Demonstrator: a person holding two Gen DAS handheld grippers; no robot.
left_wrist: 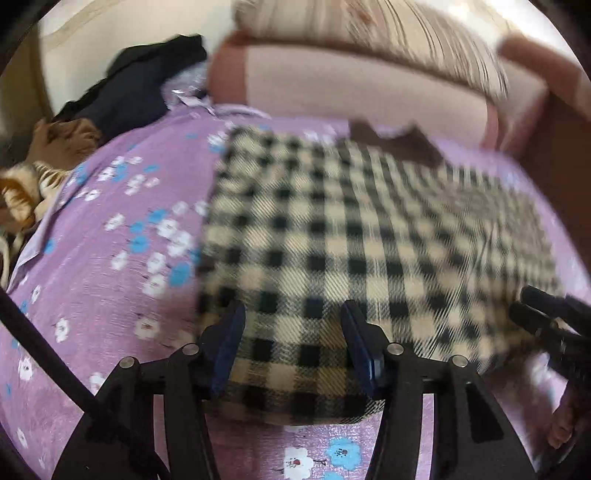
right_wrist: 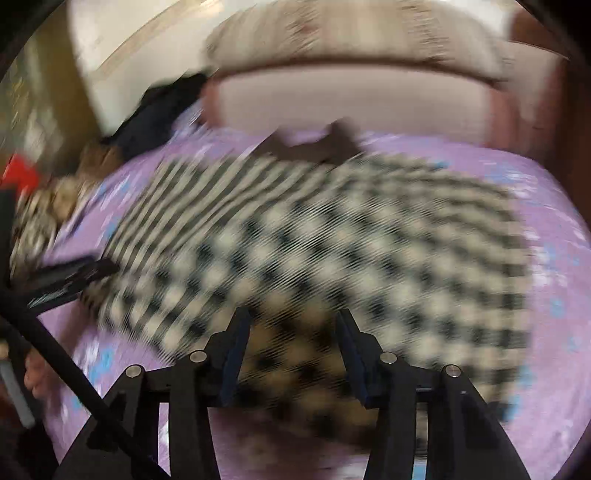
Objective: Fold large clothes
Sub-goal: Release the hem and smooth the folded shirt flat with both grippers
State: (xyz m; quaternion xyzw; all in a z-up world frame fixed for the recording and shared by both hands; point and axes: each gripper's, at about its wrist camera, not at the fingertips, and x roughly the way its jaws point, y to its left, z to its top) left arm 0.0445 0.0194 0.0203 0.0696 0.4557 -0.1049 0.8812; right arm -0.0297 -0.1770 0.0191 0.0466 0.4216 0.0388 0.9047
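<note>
A large black-and-cream checked garment point(left_wrist: 351, 236) with a brown collar point(left_wrist: 399, 142) lies spread on the purple flowered bedsheet point(left_wrist: 110, 258). My left gripper point(left_wrist: 293, 314) is open, its fingers wide apart above the garment's near edge. My right gripper point(right_wrist: 293, 321) is open too, over the near edge of the same garment point(right_wrist: 332, 240); this view is blurred by motion. The right gripper also shows at the right edge of the left wrist view point(left_wrist: 532, 306), and the left gripper shows at the left of the right wrist view point(right_wrist: 77, 275).
A pink headboard cushion point(left_wrist: 351, 88) and a striped pillow point(left_wrist: 388, 33) lie beyond the garment. Dark clothes point(left_wrist: 140, 81) and brown-and-white clothes point(left_wrist: 48, 158) are heaped at the bed's far left. A red object point(right_wrist: 20, 171) sits at the left edge.
</note>
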